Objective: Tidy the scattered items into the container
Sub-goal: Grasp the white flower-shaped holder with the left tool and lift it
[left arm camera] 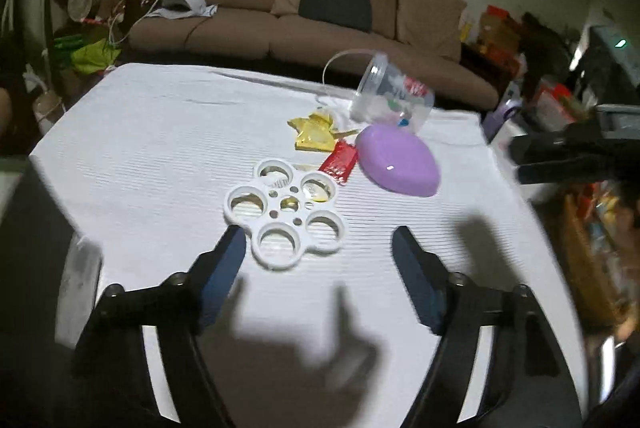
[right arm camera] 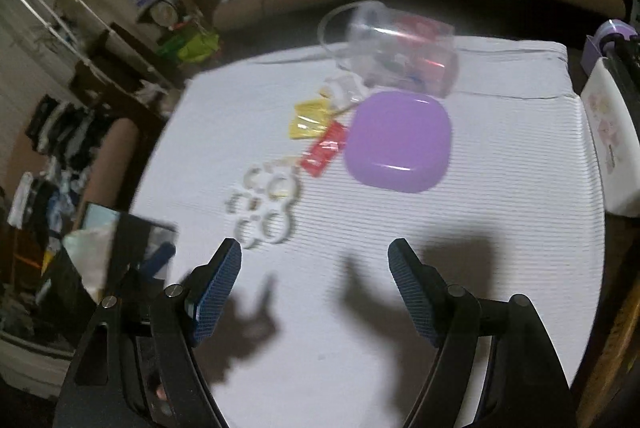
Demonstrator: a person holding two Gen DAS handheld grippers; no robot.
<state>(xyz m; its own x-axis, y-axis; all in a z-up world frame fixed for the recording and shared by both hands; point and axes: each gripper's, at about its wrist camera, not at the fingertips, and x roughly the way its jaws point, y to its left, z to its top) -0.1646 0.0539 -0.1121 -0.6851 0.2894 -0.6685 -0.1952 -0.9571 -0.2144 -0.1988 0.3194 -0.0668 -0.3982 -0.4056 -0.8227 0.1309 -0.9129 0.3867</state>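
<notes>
A clear plastic tub [left arm camera: 390, 94] [right arm camera: 400, 48] with a thin handle lies on its side at the far part of the white table [left arm camera: 160, 148]. In front of it lie a purple lid [left arm camera: 398, 160] [right arm camera: 398, 142], a red sachet [left arm camera: 339, 162] [right arm camera: 323, 151], yellow sachets [left arm camera: 314, 132] [right arm camera: 308, 120] and a white flower-shaped holder with round holes [left arm camera: 285, 214] [right arm camera: 262, 204]. My left gripper [left arm camera: 318, 242] is open and empty, just short of the white holder. My right gripper [right arm camera: 314, 254] is open and empty above the near table, right of the holder.
A brown sofa [left arm camera: 320, 12] stands behind the table. Cluttered shelves and bags [left arm camera: 84, 8] fill the left side. A white box [right arm camera: 612, 148] stands off the table's right edge. The right gripper's body [left arm camera: 576, 152] shows at the right of the left wrist view.
</notes>
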